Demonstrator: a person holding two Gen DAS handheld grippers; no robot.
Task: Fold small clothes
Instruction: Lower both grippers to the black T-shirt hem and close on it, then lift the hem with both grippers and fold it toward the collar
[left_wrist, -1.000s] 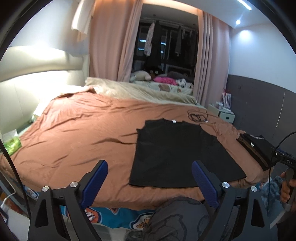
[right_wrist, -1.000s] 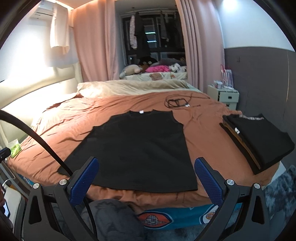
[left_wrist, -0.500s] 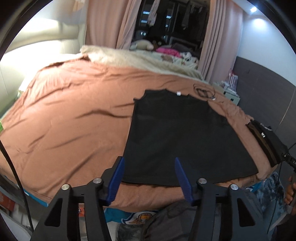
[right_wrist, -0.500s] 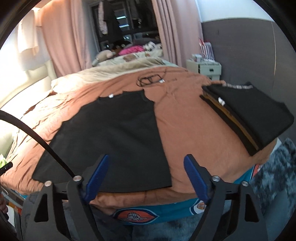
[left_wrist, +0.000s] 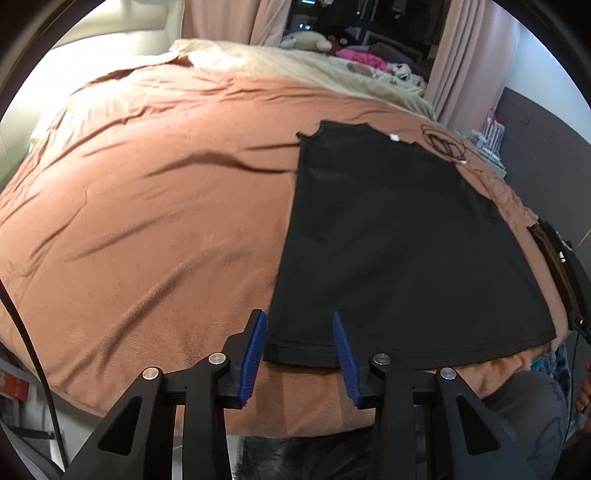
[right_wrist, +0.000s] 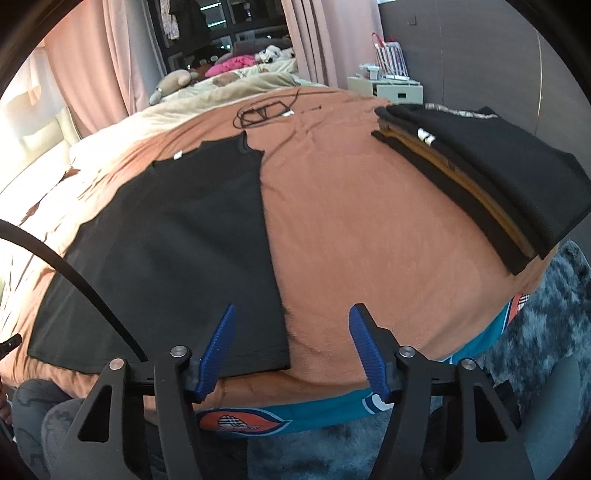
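Observation:
A black sleeveless top (left_wrist: 399, 236) lies flat on the brown bedspread (left_wrist: 147, 206), neck away from me; it also shows in the right wrist view (right_wrist: 177, 236). My left gripper (left_wrist: 298, 326) is open, its blue fingers astride the top's near left hem corner, just above it. My right gripper (right_wrist: 291, 328) is open, its fingers astride the top's near right hem corner. Neither holds cloth.
A stack of folded dark clothes (right_wrist: 487, 177) lies at the bed's right edge. A coiled black cable (right_wrist: 264, 110) lies beyond the top's neck. A beige blanket (left_wrist: 295, 62) covers the far side. A white nightstand (right_wrist: 388, 86) stands far right; grey rug (right_wrist: 554, 332) below.
Both grippers have moved forward and down to the top's near hem corners, and their jaws have narrowed from wide open to partly open.

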